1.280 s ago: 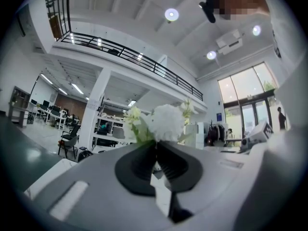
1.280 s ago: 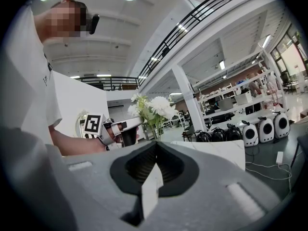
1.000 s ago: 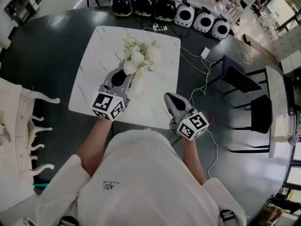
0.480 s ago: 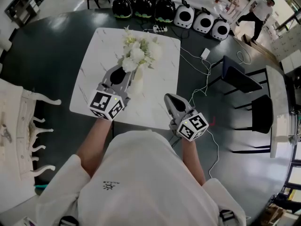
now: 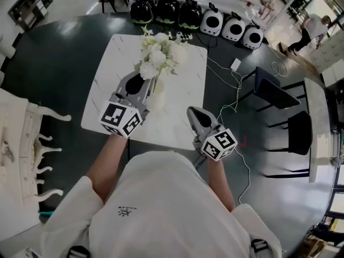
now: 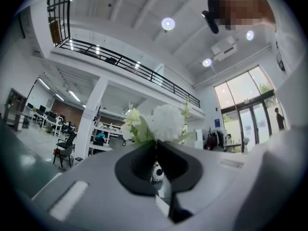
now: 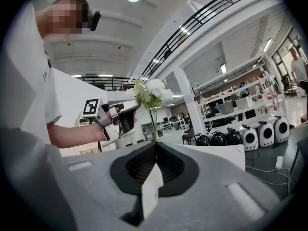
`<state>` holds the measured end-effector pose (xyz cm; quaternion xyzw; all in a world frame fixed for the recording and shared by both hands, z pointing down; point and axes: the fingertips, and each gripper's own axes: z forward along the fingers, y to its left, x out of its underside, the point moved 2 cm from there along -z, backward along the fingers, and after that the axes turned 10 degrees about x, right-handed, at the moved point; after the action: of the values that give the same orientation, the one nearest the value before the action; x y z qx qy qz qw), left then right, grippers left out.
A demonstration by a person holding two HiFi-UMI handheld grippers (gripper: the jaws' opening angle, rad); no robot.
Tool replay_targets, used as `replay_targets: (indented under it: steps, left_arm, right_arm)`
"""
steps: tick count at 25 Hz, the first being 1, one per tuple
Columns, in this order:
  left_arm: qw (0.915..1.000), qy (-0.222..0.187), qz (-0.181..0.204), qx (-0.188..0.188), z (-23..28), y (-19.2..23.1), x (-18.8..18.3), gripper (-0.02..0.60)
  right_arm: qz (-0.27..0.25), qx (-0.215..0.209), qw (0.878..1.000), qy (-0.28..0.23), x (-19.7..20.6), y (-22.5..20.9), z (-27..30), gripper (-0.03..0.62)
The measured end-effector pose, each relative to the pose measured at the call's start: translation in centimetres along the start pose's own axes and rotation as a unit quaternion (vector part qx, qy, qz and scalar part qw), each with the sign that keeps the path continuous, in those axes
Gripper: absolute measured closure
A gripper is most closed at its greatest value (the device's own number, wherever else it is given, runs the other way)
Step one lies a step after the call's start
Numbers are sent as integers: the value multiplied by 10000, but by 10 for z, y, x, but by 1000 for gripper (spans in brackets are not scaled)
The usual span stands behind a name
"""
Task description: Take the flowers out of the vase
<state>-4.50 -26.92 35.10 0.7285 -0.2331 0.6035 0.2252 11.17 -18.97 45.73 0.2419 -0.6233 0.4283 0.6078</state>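
A bunch of white flowers with green leaves rises above the white marble table. My left gripper is shut on its stems just below the blooms. The blooms show right over the closed jaws in the left gripper view. A pale vase stands on the table just right of that gripper, under the bunch. The thin stems hang down from the flowers in the right gripper view. My right gripper is shut and holds nothing, level near the table's front right edge.
A power strip lies at the table's far edge, with cables trailing over the dark floor. Black and white round carriers line the back. Black chairs stand at the right and a white ornate chair at the left.
My left gripper has risen with the flowers, and the bunch now stands higher above the vase. The right gripper has not moved.
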Motion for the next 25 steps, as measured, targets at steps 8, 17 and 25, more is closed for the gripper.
replay_targets:
  steps: [8, 17, 25]
  left_arm:
    - [9999, -99, 126, 54, -1, -1, -20, 592]
    - [9992, -267, 256, 157, 0, 1, -43, 592]
    - [9993, -262, 189, 163, -9, -1, -42, 592]
  right_arm:
    - [-223, -115, 9995, -173, -26, 9, 16, 594]
    - [-222, -108, 9993, -275, -34, 14, 21, 594]
    - [-188, -97, 9995, -255, -32, 17, 21, 594]
